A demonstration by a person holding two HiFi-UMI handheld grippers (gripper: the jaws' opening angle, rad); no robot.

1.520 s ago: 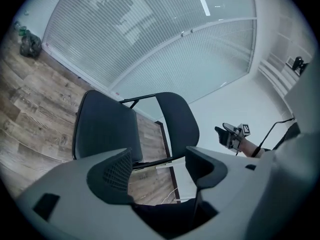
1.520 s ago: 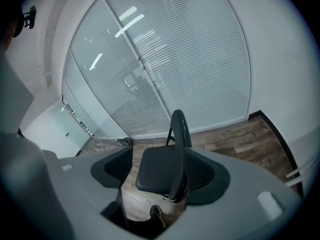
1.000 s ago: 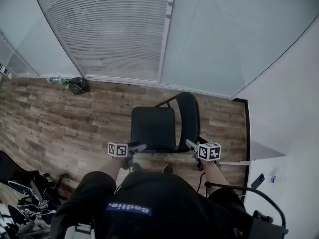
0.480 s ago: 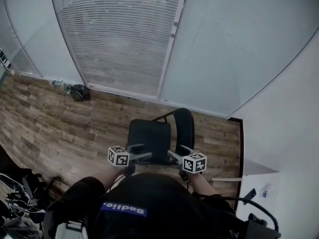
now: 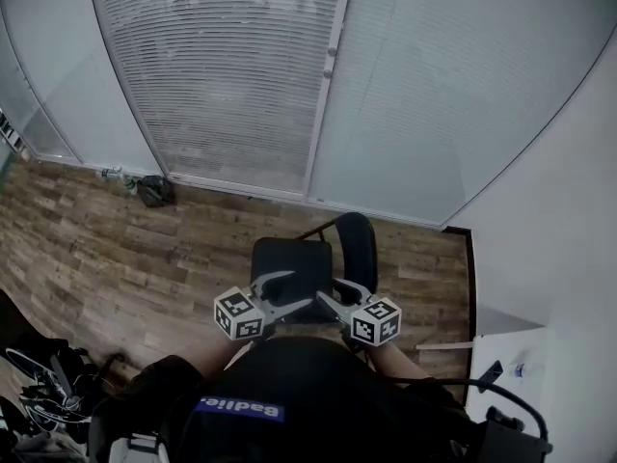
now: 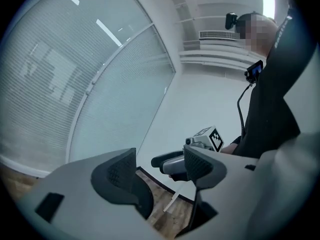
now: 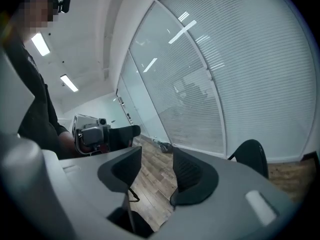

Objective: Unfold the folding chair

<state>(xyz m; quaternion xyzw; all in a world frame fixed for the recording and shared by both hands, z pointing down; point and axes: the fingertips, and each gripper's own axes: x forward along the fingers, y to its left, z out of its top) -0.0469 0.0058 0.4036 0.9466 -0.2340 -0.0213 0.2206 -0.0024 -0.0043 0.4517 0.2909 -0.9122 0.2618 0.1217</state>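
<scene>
chair: black folding chair unfolded, seat down, upright on brown wood-plank floor | left gripper: jaws apart, nothing between | right gripper: jaws apart, just been closing, nothing between

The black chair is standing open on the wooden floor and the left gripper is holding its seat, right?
Not quite. The left gripper holds nothing: the left gripper view shows its jaws apart with only floor and wall between them. The black chair does stand open on the wooden floor.
</scene>
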